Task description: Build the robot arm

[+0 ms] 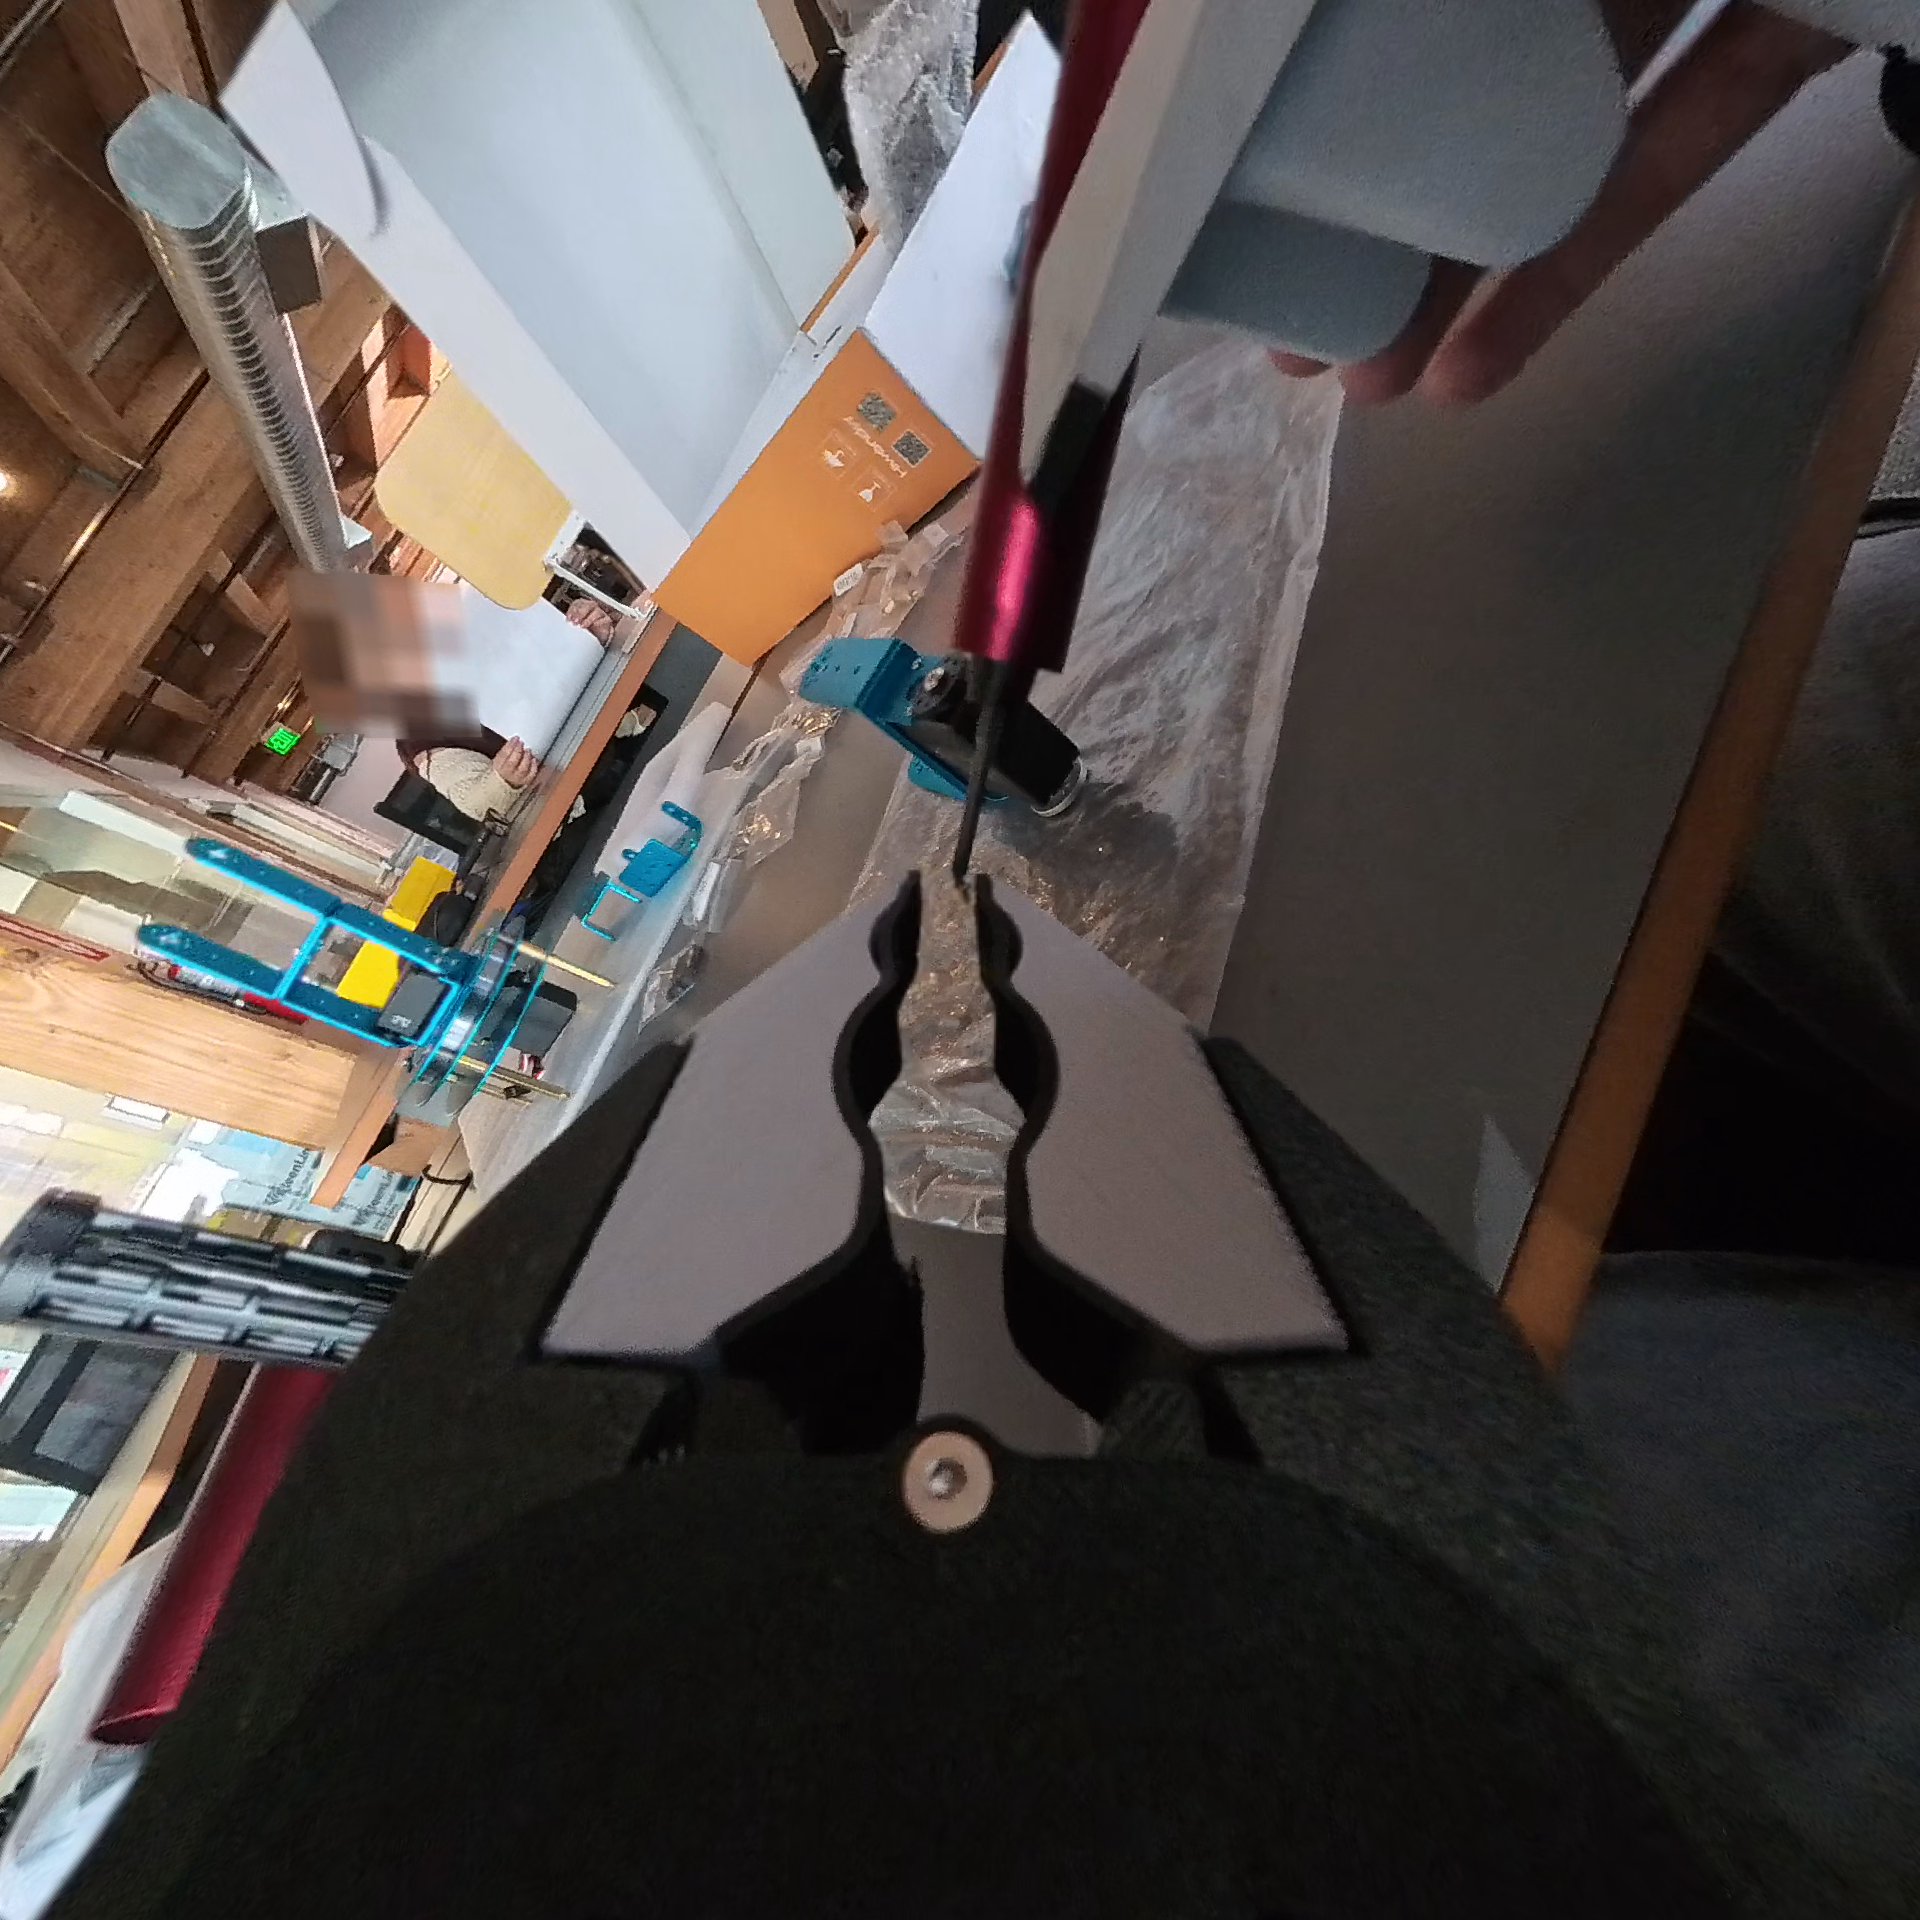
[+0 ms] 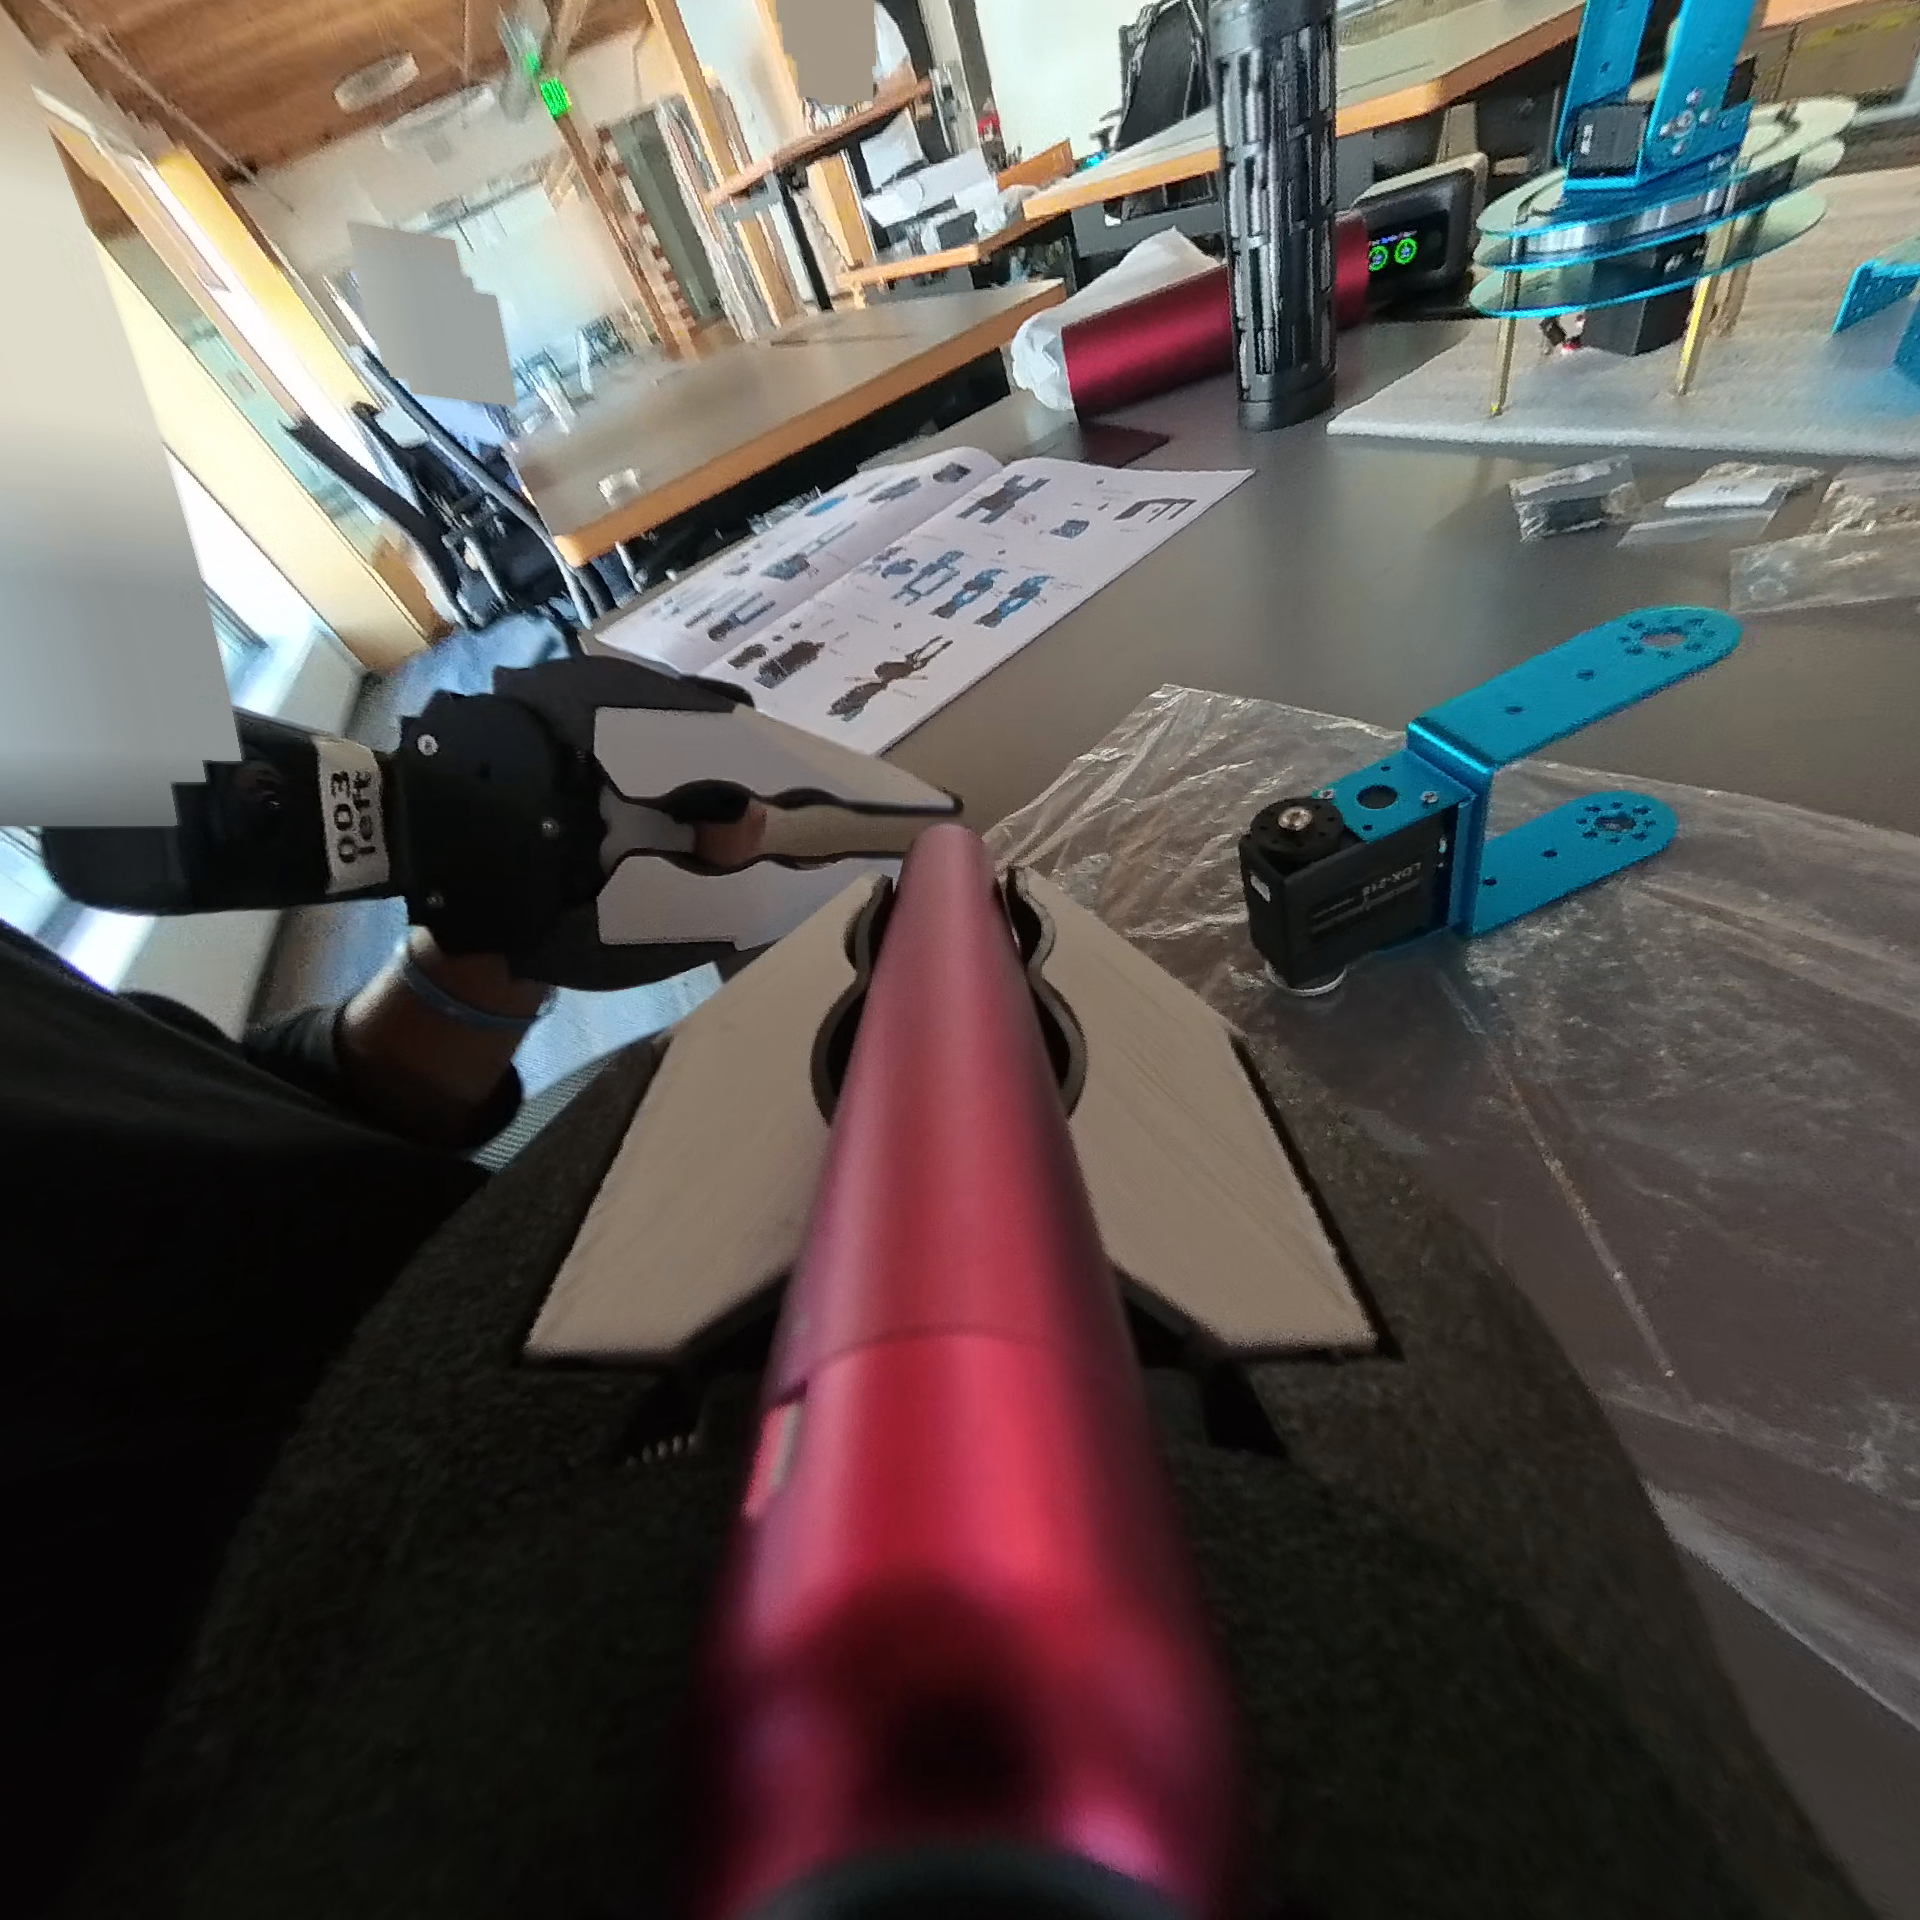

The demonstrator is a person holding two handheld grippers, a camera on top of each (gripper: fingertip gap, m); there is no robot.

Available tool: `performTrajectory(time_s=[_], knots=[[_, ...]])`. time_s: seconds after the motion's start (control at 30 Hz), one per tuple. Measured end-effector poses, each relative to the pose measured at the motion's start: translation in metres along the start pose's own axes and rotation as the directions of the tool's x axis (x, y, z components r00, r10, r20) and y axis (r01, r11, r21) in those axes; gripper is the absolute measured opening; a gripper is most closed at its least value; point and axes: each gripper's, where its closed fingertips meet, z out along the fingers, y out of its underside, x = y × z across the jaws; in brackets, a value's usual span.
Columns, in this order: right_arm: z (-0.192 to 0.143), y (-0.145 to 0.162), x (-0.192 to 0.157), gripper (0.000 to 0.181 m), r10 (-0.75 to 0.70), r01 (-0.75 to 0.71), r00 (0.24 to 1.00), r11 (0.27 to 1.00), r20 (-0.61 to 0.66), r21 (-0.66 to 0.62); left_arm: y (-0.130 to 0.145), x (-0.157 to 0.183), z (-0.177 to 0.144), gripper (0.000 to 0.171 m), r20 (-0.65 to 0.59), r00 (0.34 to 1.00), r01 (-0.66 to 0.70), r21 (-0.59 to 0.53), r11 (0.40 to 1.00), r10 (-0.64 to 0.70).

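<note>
Right wrist view showed your right gripper clamped round the red metal pen-shaped screwdriver, its tip by your left gripper, whose jaws were nearly closed and seemingly empty, with the black servo in its blue metal bracket at two o'clock.

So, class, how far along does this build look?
Done: a blue frame stands on clear discs; a black servo sits in a blue bracket. In hand: the right gripper clamps a red screwdriver, the left gripper nearly closed by its bit. Left: a loose blue plate and bagged parts.
</note>
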Motion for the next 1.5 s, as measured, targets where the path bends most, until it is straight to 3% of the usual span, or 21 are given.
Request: performTrajectory(time_s=[0.17,0.43,0.57,0.73,1.07,1.27,1.5], knots=[[-0.004,0.0,0.004,0.023,0.052,-0.053,0.999,0.998,0.012,0.018,0.0,-0.004,-0.004,0.013,-0.017,0.998,0.059,0.003,0.998,-0.059],[-0.006,-0.005,-0.006,0.023,0.102,-0.107,0.991,0.993,0.091,0.05,0.002,0.003,0.001,0.013,-0.039,0.999,0.027,-0.02,0.999,-0.028],[-0.008,-0.004,-0.005,0.024,0.121,-0.126,0.988,0.991,0.099,0.052,-0.002,0.003,0.001,0.0,-0.044,0.998,0.042,0.001,0.999,-0.042],[-0.009,0.001,-0.003,0.023,0.114,-0.117,0.99,0.993,0.081,0.031,-0.005,0.002,0.0,0.0,-0.046,0.998,0.053,0.018,0.998,-0.052],[-0.009,0.0,-0.004,0.023,0.111,-0.114,0.99,0.993,0.087,0.032,0.0,0.004,0.003,0.0,-0.026,1.0,0.005,-0.013,1.0,-0.005],[-0.008,0.003,-0.006,0.023,0.123,-0.125,0.987,0.992,0.101,0.014,0.001,0.001,0.004,0.023,0.026,0.999,-0.046,-0.016,0.999,0.046],[-0.009,0.003,-0.005,0.023,0.13,-0.132,0.986,0.991,0.101,0.01,-0.003,0.011,0.003,0.015,0.004,0.991,-0.133,0.013,0.991,0.133]])
